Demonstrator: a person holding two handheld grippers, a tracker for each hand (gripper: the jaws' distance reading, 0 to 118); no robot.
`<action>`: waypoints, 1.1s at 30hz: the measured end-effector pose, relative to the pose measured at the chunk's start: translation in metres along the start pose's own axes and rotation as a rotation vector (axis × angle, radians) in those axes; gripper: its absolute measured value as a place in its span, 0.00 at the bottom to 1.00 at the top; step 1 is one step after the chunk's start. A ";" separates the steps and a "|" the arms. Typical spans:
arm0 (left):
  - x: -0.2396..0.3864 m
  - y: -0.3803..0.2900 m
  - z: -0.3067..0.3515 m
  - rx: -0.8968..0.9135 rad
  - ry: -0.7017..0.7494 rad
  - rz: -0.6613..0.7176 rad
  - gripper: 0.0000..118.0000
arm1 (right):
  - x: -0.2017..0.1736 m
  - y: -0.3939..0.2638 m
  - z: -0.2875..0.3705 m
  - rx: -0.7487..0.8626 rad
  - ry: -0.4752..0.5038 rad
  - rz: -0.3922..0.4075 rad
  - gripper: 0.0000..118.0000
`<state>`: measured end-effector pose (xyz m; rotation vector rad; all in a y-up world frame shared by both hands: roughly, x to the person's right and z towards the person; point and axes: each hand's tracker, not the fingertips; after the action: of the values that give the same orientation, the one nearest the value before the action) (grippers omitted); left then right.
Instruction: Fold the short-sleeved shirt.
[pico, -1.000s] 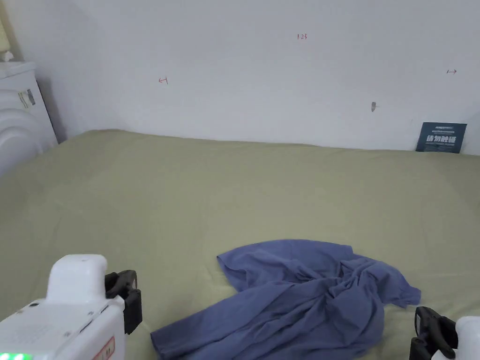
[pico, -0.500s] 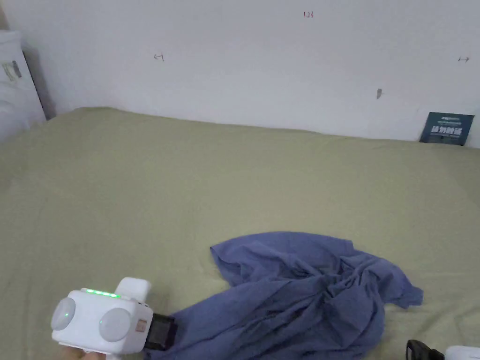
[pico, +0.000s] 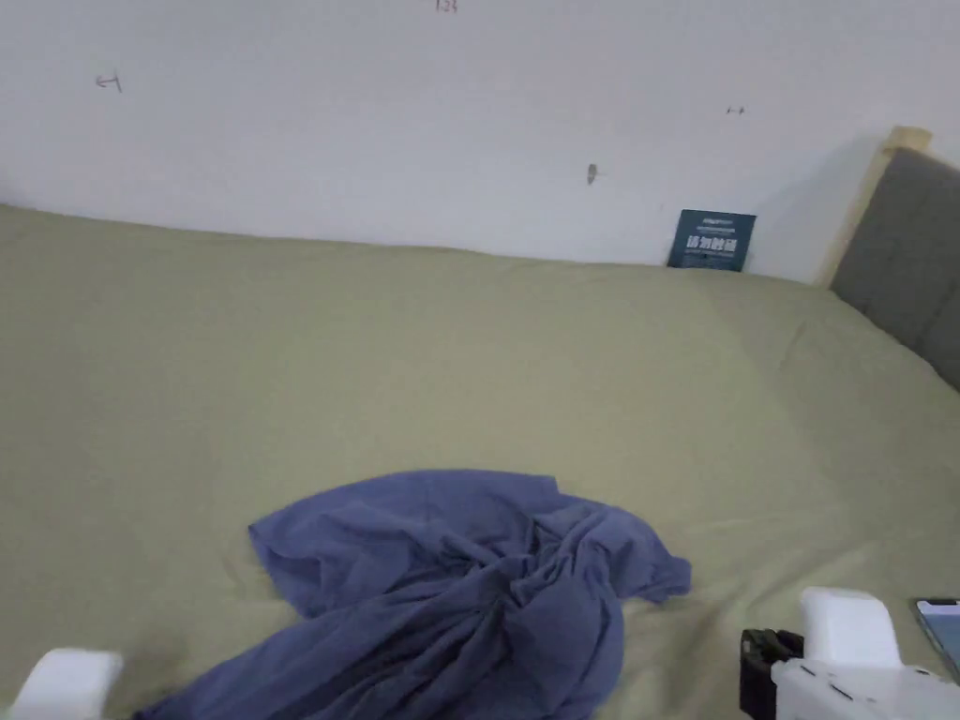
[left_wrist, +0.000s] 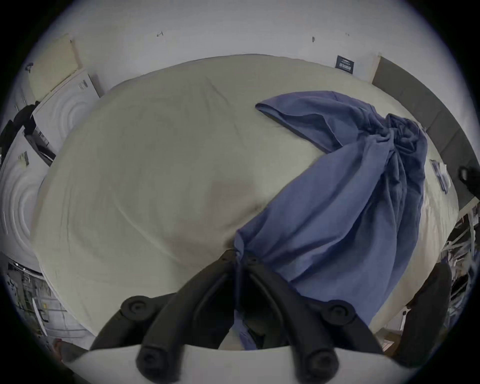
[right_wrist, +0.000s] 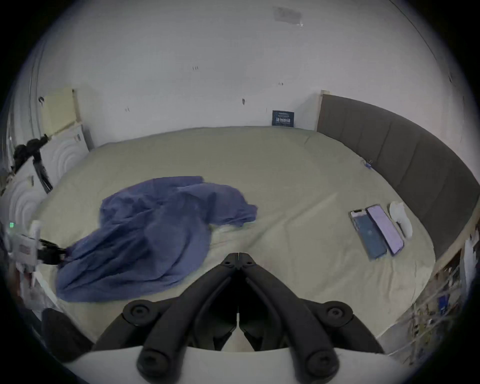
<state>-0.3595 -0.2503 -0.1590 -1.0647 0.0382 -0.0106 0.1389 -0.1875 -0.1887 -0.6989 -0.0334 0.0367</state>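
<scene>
Left gripper view: we pinch the blue shirt (left_wrist: 337, 202) hem in the left gripper (left_wrist: 240, 256) to spread it; right gripper (right_wrist: 238, 256) is pressed together, empty.

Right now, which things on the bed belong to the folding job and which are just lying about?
For the job:
shirt, crumpled on the bed
left gripper, shut on the shirt's corner
right gripper, shut, holding nothing

Lying about:
two phones side by side
white object beside them
blue sign against the wall
</scene>
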 end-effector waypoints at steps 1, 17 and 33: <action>-0.002 0.000 0.001 0.002 -0.012 0.017 0.03 | 0.007 0.011 -0.022 -0.022 -0.020 0.014 0.00; -0.002 0.003 -0.002 0.002 -0.043 0.071 0.04 | -0.011 0.049 -0.192 -0.321 0.027 0.052 0.88; -0.063 0.062 0.127 0.240 0.135 0.101 0.04 | 0.064 0.145 -0.002 0.033 -0.024 0.051 0.01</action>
<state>-0.4189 -0.1076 -0.1503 -0.8195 0.2077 0.0049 0.1993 -0.0745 -0.2825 -0.6668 -0.0378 0.0943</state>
